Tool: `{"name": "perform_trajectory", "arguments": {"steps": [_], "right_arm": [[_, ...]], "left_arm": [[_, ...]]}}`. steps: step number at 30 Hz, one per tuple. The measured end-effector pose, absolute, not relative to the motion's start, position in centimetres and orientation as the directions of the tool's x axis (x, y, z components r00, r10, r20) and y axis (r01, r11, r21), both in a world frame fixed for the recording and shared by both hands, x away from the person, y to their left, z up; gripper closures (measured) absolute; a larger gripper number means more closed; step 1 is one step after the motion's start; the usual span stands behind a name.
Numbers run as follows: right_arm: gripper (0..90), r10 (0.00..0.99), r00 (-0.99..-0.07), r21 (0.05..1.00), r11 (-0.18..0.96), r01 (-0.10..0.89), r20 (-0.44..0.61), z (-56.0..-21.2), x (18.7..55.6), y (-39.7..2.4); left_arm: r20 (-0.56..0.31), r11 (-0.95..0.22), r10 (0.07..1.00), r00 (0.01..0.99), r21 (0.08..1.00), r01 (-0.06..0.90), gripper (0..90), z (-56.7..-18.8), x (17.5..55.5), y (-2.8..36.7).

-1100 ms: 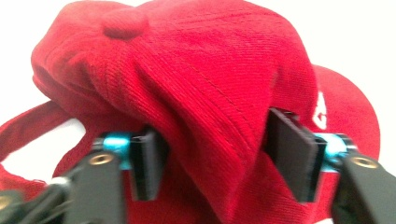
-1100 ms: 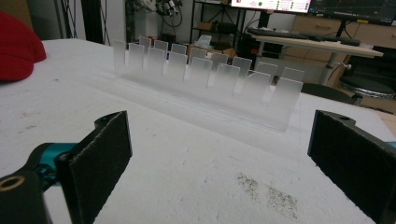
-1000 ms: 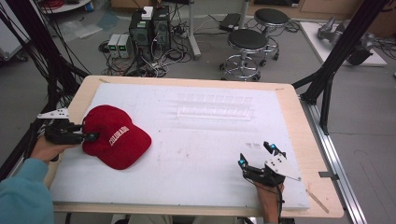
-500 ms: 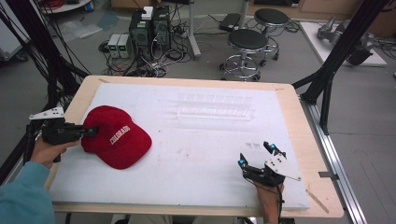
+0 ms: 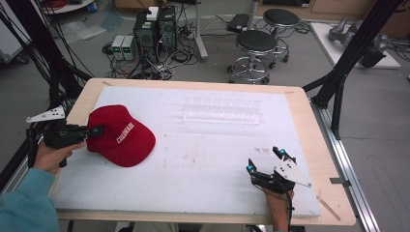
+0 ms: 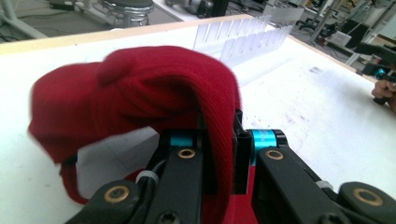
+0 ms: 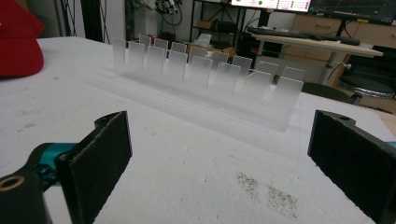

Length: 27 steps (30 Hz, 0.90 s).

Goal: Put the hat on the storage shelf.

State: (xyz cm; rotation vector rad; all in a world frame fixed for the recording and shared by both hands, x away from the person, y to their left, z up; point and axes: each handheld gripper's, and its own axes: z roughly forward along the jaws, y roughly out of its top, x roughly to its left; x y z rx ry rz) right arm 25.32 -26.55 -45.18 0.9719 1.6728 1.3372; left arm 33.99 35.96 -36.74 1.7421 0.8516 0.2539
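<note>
Our left tool [image 5: 99,130] clamped tight on the red cap's [image 5: 123,137] edge at the tabletop's [image 5: 203,159] left, cap lifted there, our right tool [image 5: 263,162] spread wide, holding nothing, near right.

One red cap [image 5: 121,136], one clear rack [image 5: 223,110]

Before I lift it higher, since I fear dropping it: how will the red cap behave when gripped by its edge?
Probably floppy: the red cap folds where the left gripper pinches its fabric. It looks light. The ribbed cloth seems unlikely to slip, though the crown may sag.
</note>
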Motion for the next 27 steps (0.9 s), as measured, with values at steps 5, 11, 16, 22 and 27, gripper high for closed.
{"name": "perform_trajectory", "arguments": {"steps": [5, 11, 16, 22, 27], "right_arm": [[5.1, 0.904, -0.414, 0.982, 0.161, 0.099, -0.106, -45.2, 25.3, -26.5], [5.1, 0.901, -0.417, 0.980, 0.173, 0.095, -0.118, -45.2, 25.3, -26.4], [5.1, 0.903, -0.413, 0.980, 0.175, 0.097, -0.120, -45.2, 25.2, -26.3], [5.1, 0.900, -0.416, 0.979, 0.181, 0.091, -0.128, -45.2, 25.3, -26.4], [5.1, 0.903, -0.412, 0.980, 0.172, 0.095, -0.119, -45.2, 25.3, -26.4]], "left_arm": [[-0.242, -0.098, 0.667, 0.705, 0.909, 0.405, 86.6, -35.4, 33.9, 35.3], [-0.215, -0.116, 0.659, 0.720, 0.917, 0.381, 86.8, -34.1, 33.9, 33.9], [-0.209, -0.124, 0.643, 0.736, 0.921, 0.370, 86.8, -33.2, 34.1, 32.5], [-0.196, -0.134, 0.631, 0.750, 0.925, 0.355, 86.8, -32.3, 34.4, 30.8], [-0.179, -0.153, 0.615, 0.768, 0.928, 0.339, 86.8, -31.5, 34.6, 29.3]]}}
